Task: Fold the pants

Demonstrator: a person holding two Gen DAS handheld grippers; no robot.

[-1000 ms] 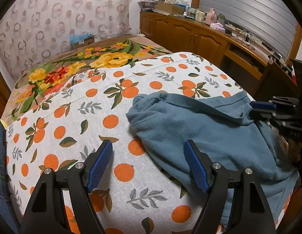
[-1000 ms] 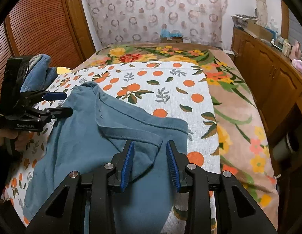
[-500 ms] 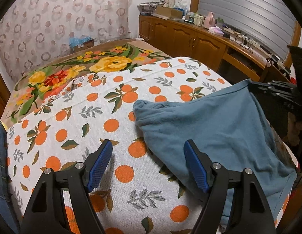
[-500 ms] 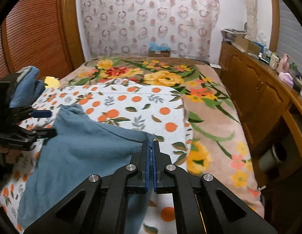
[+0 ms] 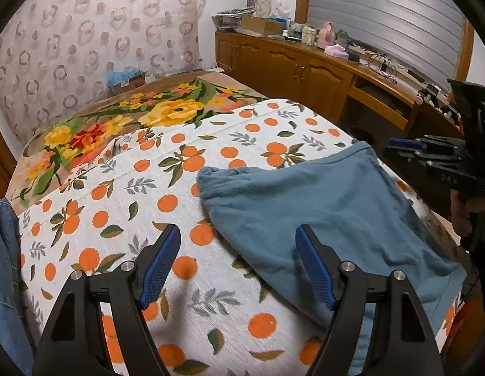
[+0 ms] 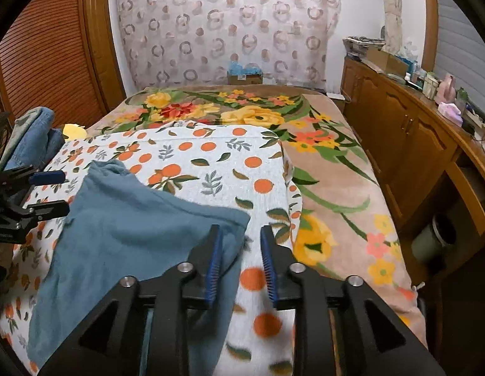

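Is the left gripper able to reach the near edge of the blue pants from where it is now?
Probably yes: the left gripper is open, and the blue pants lie just ahead with nothing between.

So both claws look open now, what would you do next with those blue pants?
Probably slide the left gripper toward the pants' near edge for another fold: the right gripper has just opened off their corner, and they lie flat on the orange-print sheet.

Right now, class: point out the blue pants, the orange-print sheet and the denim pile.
blue pants [image 5: 333, 200], left wrist view, middle of cloth.
orange-print sheet [image 6: 229, 169], right wrist view, bare middle.
denim pile [image 6: 35, 131], right wrist view, top fold.
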